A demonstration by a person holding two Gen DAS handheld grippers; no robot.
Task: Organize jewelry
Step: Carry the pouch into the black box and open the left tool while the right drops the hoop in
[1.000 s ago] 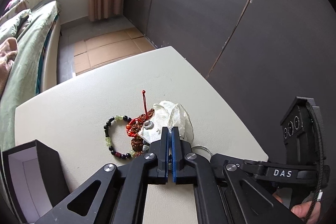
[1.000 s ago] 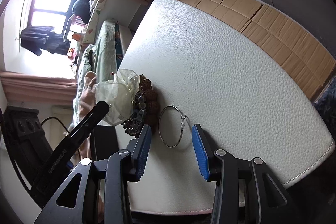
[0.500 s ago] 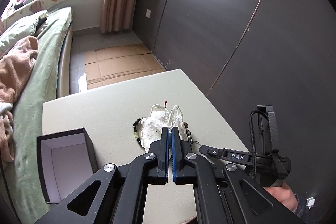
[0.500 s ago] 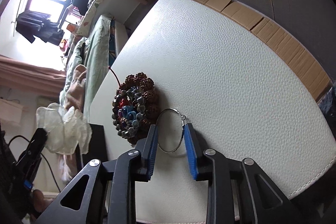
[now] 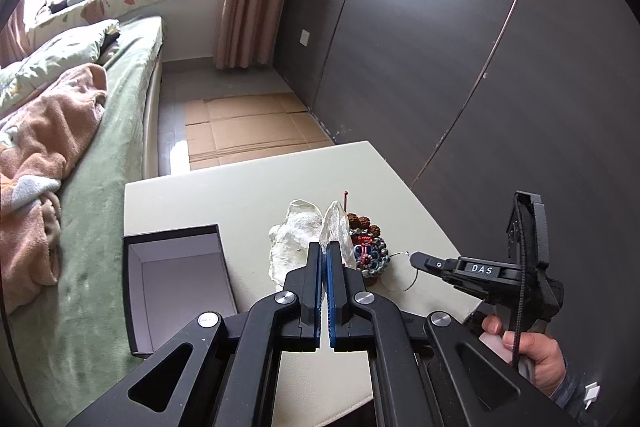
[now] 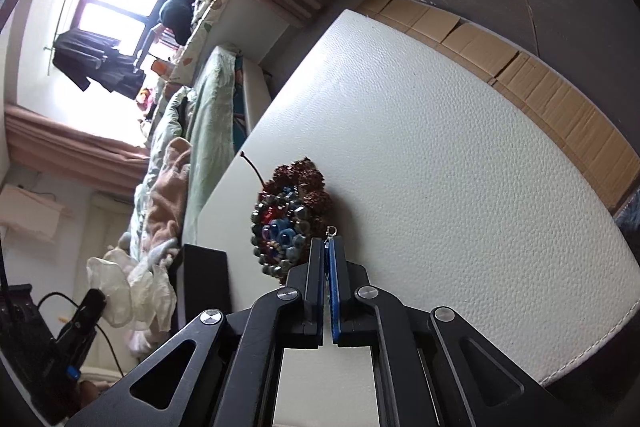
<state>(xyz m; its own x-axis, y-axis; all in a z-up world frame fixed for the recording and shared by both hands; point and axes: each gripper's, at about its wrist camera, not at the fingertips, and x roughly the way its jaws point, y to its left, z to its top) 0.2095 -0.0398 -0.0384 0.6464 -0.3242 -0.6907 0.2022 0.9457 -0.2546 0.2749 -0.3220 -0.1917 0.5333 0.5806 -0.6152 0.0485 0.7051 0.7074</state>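
My left gripper (image 5: 324, 251) is shut on a sheer white pouch (image 5: 294, 243) and holds it up above the white table (image 5: 224, 199); the pouch also shows in the right wrist view (image 6: 136, 291). A pile of beaded bracelets (image 5: 366, 247) lies on the table just right of it and shows in the right wrist view (image 6: 288, 223). My right gripper (image 6: 329, 247) is shut on a thin silver hoop earring (image 5: 402, 277), whose clasp (image 6: 331, 231) sticks out past the fingertips. An open black box (image 5: 176, 279) stands to the left.
A bed with green bedding (image 5: 100, 131) runs along the table's left side. Dark wardrobe doors (image 5: 440, 47) stand on the right. Flattened cardboard (image 5: 244, 127) lies on the floor beyond the table's far edge.
My left gripper has lifted the pouch up off the bracelets. My right gripper has closed from open onto the hoop earring.
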